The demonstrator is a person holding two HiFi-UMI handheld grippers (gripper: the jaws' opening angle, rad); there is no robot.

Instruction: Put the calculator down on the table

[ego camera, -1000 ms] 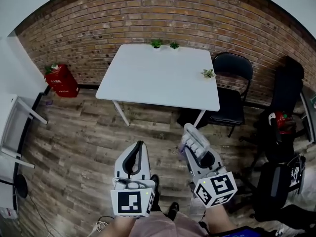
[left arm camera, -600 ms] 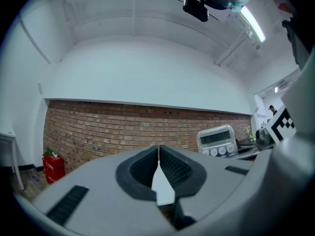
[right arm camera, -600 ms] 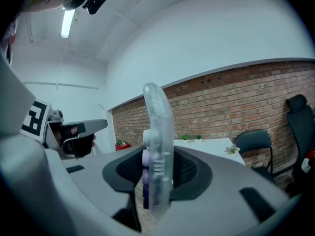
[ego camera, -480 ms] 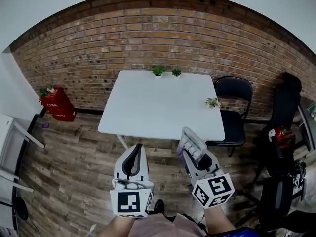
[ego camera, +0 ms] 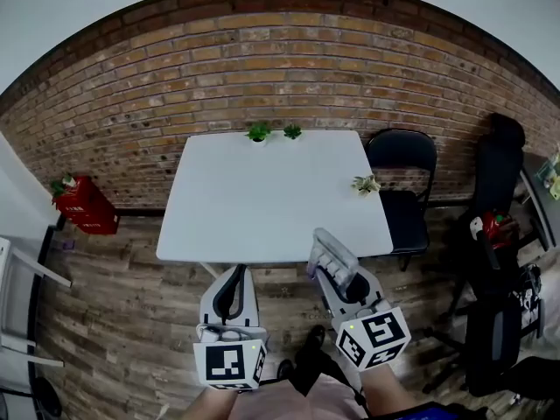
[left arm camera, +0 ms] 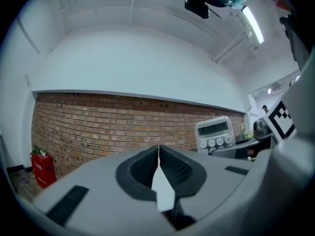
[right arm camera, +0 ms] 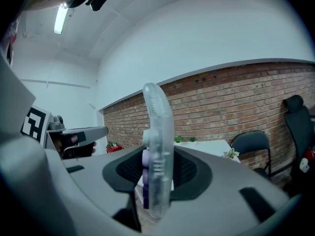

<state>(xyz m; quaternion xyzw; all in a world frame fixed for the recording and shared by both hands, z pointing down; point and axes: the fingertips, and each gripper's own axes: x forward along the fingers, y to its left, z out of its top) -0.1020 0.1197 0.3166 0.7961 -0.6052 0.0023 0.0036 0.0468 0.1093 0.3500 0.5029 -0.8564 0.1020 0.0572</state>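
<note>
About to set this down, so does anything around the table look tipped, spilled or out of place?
Nothing stands out. On the white table, the left plant, middle plant and right plant all stand upright, nothing spilled. The calculator sits edge-up, clamped in the right gripper, no damage visible.

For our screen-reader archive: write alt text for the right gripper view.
The right tongs grip a clear calculator with purple keys, upright and edge-on. Beyond it stand a white table with small plants, a brick wall and a black chair.

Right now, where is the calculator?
Lower right in the head view: the calculator, clamped by the right gripper, at the near edge of the table.
</note>
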